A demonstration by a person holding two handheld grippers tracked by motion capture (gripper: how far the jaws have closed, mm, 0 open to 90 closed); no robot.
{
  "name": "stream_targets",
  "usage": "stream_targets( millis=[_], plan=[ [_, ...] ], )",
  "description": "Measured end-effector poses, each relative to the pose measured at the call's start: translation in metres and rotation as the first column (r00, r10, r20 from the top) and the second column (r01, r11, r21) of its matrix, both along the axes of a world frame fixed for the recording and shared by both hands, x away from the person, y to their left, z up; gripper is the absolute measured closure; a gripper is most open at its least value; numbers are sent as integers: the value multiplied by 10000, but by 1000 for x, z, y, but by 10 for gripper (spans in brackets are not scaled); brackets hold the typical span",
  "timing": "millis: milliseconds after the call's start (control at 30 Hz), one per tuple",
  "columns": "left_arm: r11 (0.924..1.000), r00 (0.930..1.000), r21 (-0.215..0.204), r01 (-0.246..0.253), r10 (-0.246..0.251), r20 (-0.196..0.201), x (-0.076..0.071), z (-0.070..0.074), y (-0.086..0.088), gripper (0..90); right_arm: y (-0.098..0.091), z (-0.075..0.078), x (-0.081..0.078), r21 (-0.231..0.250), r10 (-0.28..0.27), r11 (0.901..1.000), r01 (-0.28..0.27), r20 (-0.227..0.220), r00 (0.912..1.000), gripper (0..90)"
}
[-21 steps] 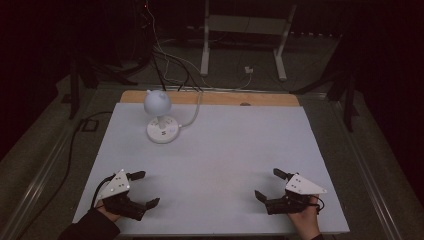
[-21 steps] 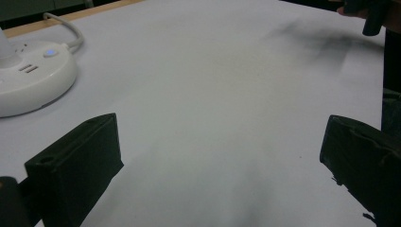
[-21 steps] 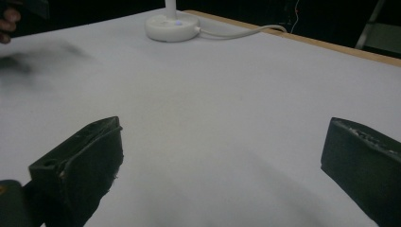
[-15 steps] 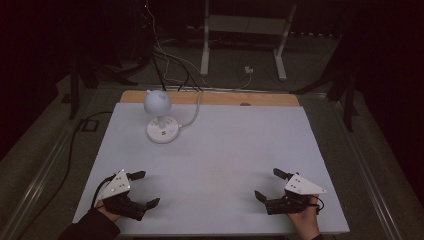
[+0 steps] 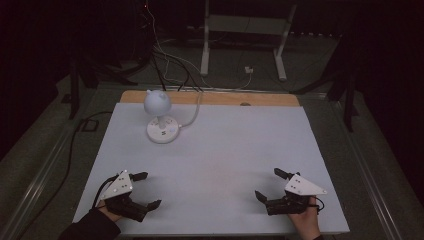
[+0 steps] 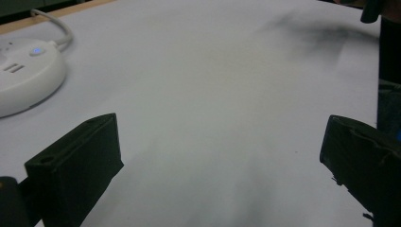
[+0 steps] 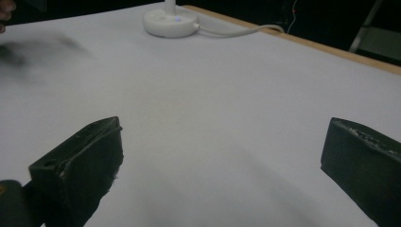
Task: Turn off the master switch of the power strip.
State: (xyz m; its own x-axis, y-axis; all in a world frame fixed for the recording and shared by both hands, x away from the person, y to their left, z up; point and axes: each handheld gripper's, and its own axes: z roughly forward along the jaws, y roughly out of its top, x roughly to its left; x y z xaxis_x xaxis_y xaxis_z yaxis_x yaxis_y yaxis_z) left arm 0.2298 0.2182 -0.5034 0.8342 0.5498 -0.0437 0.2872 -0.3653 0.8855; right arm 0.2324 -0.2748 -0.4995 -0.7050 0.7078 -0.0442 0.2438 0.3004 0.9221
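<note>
A small white lamp (image 5: 159,114) with a round head and a disc base stands at the back left of the white table (image 5: 230,150); its base shows in the left gripper view (image 6: 26,78) and the right gripper view (image 7: 170,21). My left gripper (image 5: 148,190) rests near the front left edge, open, with nothing between its jaws (image 6: 222,156). Near the front right edge lies my right gripper (image 5: 269,184), also open and empty (image 7: 222,156). Both point inward over bare table.
The lamp's white cable (image 5: 194,112) runs off the back edge, where a wooden strip (image 5: 260,99) borders the table. Beyond it are dark floor, loose cables (image 5: 165,55) and a white metal stand (image 5: 245,30).
</note>
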Motion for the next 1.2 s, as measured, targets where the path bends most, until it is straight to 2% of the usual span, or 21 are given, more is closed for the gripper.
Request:
stream_targets(
  millis=[167,533,633,967,1200],
  plan=[
    [9999,9999,-1,133,-133,-40,-1,2,-2,3,-1,2,-2,44,-153,9999,152,197,9997,0],
    [9978,9978,33,657,-657,-37,-2,16,-13,3,1,2,-3,99,-172,9998,170,172,9997,0],
    [9976,9977,-182,674,-675,-15,-1,22,-15,3,1,3,-4,184,-247,9995,243,222,9995,0],
    [9973,9976,-243,686,-684,94,4,36,-20,3,-2,4,-5,286,-409,9988,400,311,9987,0],
    [9965,9968,-382,738,-726,335,11,47,-26,3,-1,5,-7,317,-401,9987,390,341,9986,0]
  ],
)
